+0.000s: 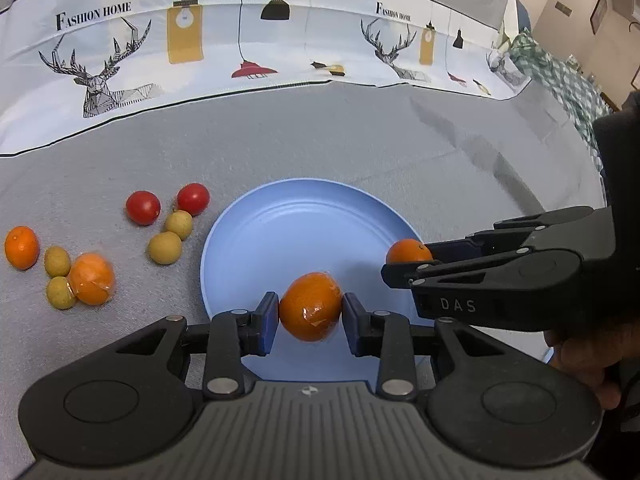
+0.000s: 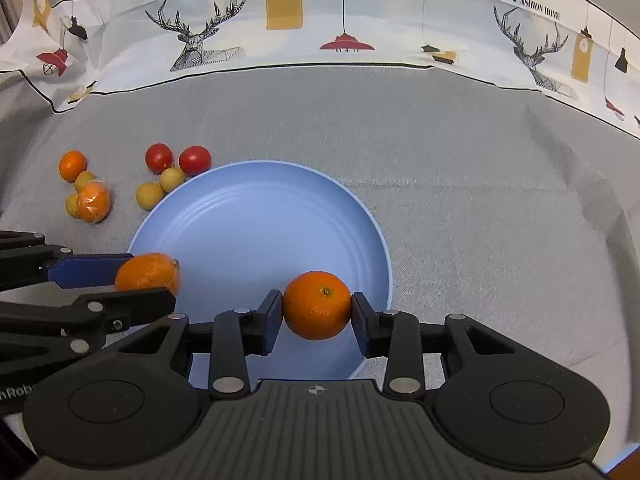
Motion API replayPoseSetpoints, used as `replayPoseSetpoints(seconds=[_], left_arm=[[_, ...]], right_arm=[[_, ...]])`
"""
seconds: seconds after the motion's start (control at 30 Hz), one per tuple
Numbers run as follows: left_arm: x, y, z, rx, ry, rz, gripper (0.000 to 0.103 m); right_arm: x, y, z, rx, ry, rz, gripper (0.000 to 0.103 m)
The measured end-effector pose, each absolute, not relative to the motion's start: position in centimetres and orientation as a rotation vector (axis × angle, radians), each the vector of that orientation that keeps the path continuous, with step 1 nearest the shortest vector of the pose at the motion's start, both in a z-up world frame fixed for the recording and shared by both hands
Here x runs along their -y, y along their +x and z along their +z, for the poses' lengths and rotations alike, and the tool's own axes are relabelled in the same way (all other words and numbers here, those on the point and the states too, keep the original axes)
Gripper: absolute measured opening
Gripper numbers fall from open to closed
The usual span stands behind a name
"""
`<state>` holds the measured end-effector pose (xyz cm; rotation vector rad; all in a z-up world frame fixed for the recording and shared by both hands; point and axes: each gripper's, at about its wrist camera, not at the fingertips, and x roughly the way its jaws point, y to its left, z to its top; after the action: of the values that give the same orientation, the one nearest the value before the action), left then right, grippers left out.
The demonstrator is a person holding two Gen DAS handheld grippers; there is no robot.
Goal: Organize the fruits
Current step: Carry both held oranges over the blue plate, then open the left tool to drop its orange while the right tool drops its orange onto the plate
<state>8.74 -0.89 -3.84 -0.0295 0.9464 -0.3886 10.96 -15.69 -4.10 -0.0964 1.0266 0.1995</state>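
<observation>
**Two oranges held over the blue plate**

A grey cloth (image 2: 460, 184) covers the table, with a white printed cloth (image 2: 360, 12) of deer and lamps standing along its far edge. The blue plate (image 2: 256, 216) sits in the middle of the grey cloth, bare inside.

The left gripper (image 1: 310, 312) is clamped on a wrapped orange (image 1: 310, 306), both pads pressed to its sides, above the plate's near rim. The right gripper (image 2: 317, 311) is closed the same way on a bare orange (image 2: 317, 305), stem end up, over the plate's near right part. Each gripper reaches into the other's view from the side.

Left of the plate lie the loose fruits: another wrapped orange (image 1: 92, 278), a small orange (image 1: 21, 247), two red tomatoes (image 1: 143, 207) and four yellow-green fruits (image 1: 165, 247), one pair touching the wrapped orange.
</observation>
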Motion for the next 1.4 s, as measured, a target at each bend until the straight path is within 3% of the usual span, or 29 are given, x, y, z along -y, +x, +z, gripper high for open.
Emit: replayPoseSetpoints(seconds=[1.4], left_arm=[[1.9, 9.0, -4.0, -0.949, -0.025, -0.425, 0.038]], right_arm=[[15.6, 11.1, -4.5, -1.044, -0.105, 0.179, 0.039]])
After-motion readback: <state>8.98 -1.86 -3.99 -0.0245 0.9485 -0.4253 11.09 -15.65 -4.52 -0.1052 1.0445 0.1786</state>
